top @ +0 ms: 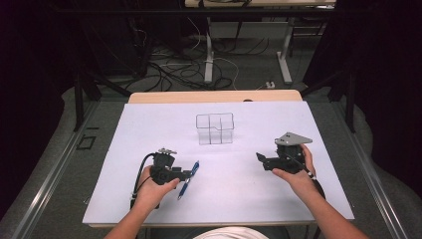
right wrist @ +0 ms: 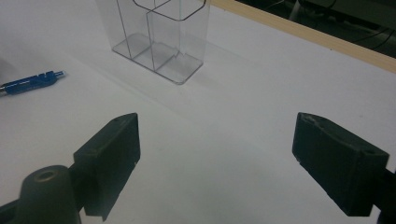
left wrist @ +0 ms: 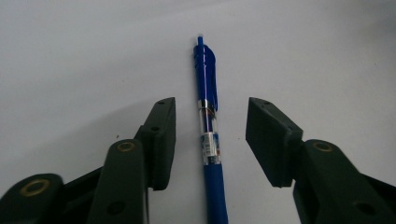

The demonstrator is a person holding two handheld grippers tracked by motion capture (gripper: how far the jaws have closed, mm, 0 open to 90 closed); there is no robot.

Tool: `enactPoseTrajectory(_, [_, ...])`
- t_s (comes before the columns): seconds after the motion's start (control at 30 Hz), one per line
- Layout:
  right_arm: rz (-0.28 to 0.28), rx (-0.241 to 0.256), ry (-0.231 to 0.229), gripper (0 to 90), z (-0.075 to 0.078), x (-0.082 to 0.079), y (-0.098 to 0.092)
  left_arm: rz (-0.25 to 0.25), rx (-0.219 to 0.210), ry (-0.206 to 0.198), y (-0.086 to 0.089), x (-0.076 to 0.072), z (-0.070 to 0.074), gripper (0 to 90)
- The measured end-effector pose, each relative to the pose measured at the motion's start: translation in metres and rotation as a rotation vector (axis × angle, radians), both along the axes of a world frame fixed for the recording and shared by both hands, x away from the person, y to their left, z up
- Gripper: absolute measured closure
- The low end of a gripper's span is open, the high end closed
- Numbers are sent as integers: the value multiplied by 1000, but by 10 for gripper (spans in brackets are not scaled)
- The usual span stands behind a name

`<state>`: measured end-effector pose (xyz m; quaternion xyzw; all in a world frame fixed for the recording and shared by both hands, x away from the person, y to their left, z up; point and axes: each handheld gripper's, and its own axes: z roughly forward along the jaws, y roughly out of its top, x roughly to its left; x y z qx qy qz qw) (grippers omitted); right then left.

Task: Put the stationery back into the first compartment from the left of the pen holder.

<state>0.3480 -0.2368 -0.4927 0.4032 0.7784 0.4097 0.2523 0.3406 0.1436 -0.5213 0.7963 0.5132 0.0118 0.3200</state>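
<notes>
Left gripper view: the left gripper (left wrist: 210,140) has its jaws spread either side of the one blue pen (left wrist: 209,135), which lies flat on the white table (left wrist: 70,60), neither pad touching it. Judged risk: uneven closing could roll or skew the pen. Count: two grippers, the right gripper (right wrist: 217,158) spread and empty; one clear compartmented holder (right wrist: 159,42).

One blue pen (top: 189,179), one clear divided holder (top: 215,129)
</notes>
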Motion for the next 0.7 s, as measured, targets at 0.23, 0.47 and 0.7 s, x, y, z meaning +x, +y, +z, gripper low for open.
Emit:
enactPoseTrajectory(0.23, [6, 6, 7, 148, 0, 1, -2, -2, 40, 57, -4, 3, -5, 616])
enactPoseTrajectory(0.47, [3, 10, 13, 149, -2, 3, -4, -22, 70, 84, -9, 3, -10, 660])
enactPoseTrajectory(0.7, [-1, 16, 17, 148, -2, 4, -6, -44, 86, 101, -12, 2, -14, 707])
